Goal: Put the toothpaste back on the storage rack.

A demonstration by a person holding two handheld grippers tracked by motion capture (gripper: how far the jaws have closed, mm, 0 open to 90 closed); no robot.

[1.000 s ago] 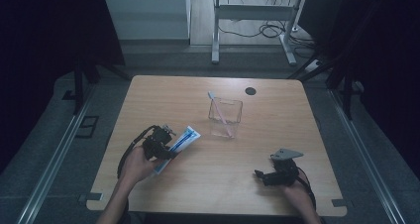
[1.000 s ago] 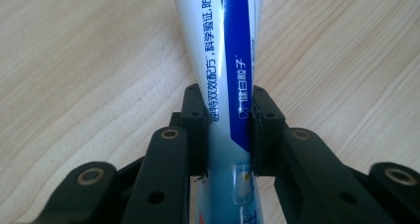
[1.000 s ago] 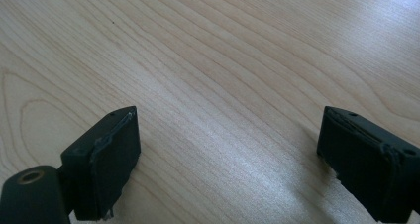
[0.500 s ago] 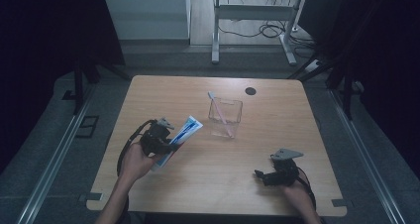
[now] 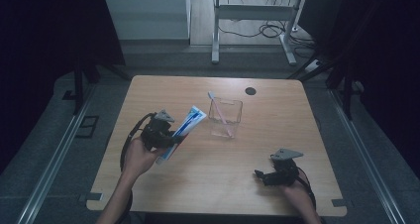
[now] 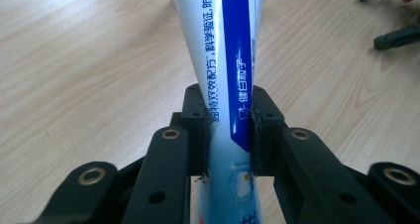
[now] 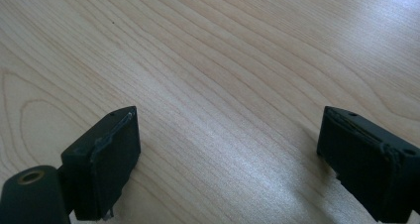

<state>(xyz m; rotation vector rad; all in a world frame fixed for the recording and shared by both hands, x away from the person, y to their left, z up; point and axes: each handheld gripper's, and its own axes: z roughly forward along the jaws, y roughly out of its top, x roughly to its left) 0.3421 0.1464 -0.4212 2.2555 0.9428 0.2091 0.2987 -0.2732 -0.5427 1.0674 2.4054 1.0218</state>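
My left gripper [image 5: 171,137] is shut on a white and blue toothpaste tube [image 5: 182,131], lifted off the table and tilted up to the right toward a clear plastic cup [image 5: 225,118]. In the left gripper view the tube [image 6: 229,65] is pinched between the two black jaws of that gripper [image 6: 229,130]. A toothbrush [image 5: 218,110] leans inside the cup. My right gripper [image 5: 260,175] rests low at the front right of the table, open and holding nothing; the right gripper view has the same gripper [image 7: 247,149] with its jaws wide apart over bare wood.
The wooden table [image 5: 277,135] has a round black cable hole [image 5: 250,90] at the back right. Beyond its far edge stands a metal frame [image 5: 252,16] with cables on the floor. Dark curtains flank both sides.
My left gripper has lifted the toothpaste tube and carried it up and to the right, closer to the cup. The right gripper has stayed put.
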